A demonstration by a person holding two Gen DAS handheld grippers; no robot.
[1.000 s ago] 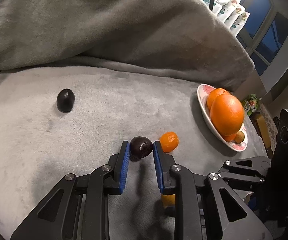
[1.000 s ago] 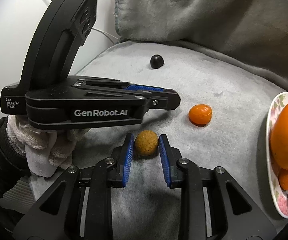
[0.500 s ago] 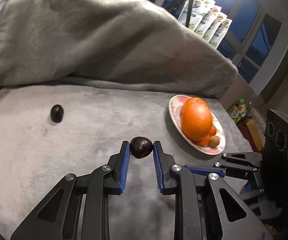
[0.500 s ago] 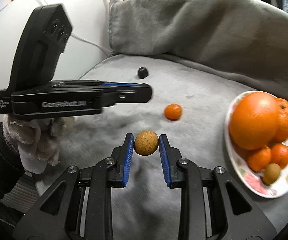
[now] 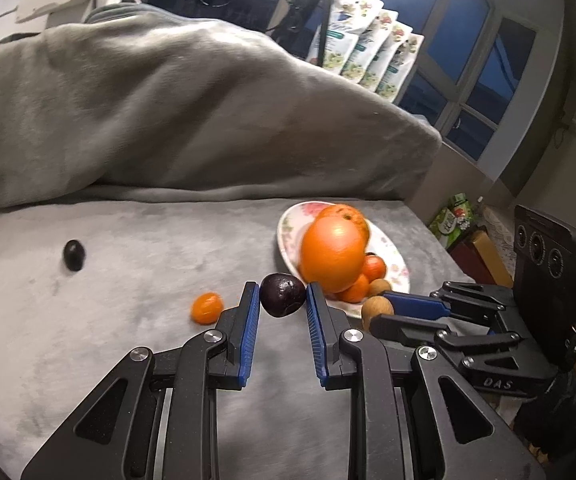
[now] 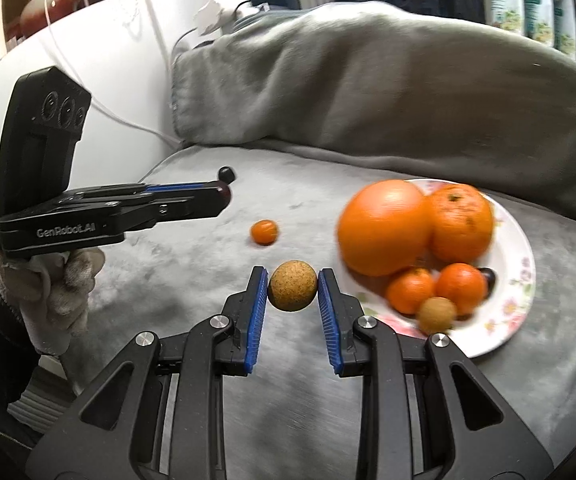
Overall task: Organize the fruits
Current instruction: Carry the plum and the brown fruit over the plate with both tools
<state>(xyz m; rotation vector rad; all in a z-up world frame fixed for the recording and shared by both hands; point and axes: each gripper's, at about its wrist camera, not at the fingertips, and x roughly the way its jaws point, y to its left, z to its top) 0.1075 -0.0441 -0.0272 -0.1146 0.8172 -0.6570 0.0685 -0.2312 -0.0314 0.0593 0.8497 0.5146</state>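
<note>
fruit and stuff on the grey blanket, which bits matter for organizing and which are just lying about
Job:
left gripper holding dark plum
right gripper holding tan round fruit
floral plate of oranges
small orange fruit
small dark fruit

Lying about:
grey blanket
snack pouches
white cable

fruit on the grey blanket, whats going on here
A person is gathering fruit onto the plate. The left gripper holds a dark plum, the right gripper a small brown fruit, both lifted near the plate. A small orange and another dark fruit lie loose on the blanket.
</note>
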